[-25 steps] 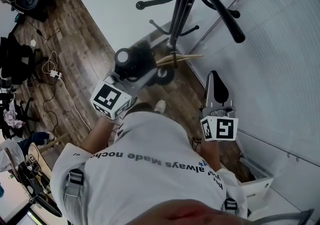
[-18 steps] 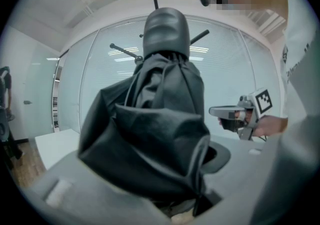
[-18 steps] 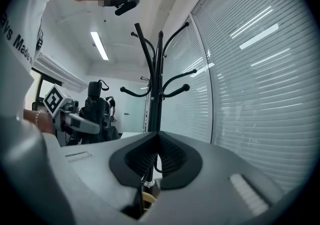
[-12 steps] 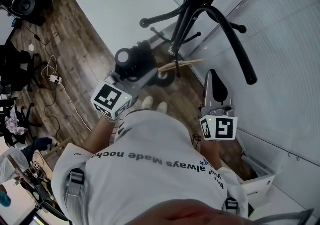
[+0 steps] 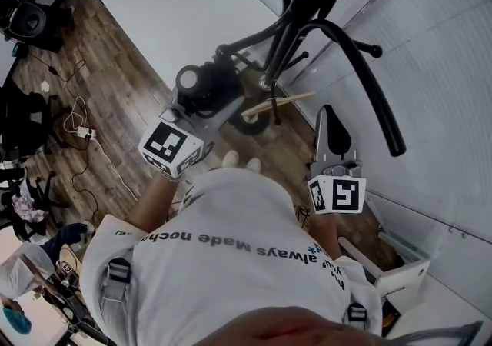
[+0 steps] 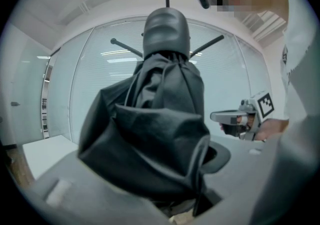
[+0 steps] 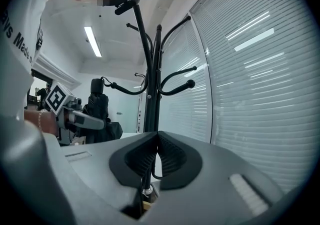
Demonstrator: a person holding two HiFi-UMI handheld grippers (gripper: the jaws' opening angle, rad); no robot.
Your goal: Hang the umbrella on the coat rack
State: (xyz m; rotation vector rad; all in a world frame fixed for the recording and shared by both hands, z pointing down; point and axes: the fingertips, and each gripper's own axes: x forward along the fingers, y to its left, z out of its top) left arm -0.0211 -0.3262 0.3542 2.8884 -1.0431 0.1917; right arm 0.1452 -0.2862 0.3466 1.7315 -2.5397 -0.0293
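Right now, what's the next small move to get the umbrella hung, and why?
Probably carry the umbrella forward toward a low hook on the coat rack. The left tongs grip it upright, apart from the rack, and the hooks in view hang bare; the right tongs are shut, empty.

Dark wood-plank floor (image 5: 131, 98), seen from steeply above. Standing on it near centre, the coat rack (image 5: 288, 37), with a pair of light shoes (image 5: 231, 158) planted just on the near side of its foot. At left, a white power strip (image 5: 83, 133) trailing a looping white cable (image 5: 108, 161). Far left, a black chair (image 5: 31, 20). Near right, an open white box (image 5: 400, 271).
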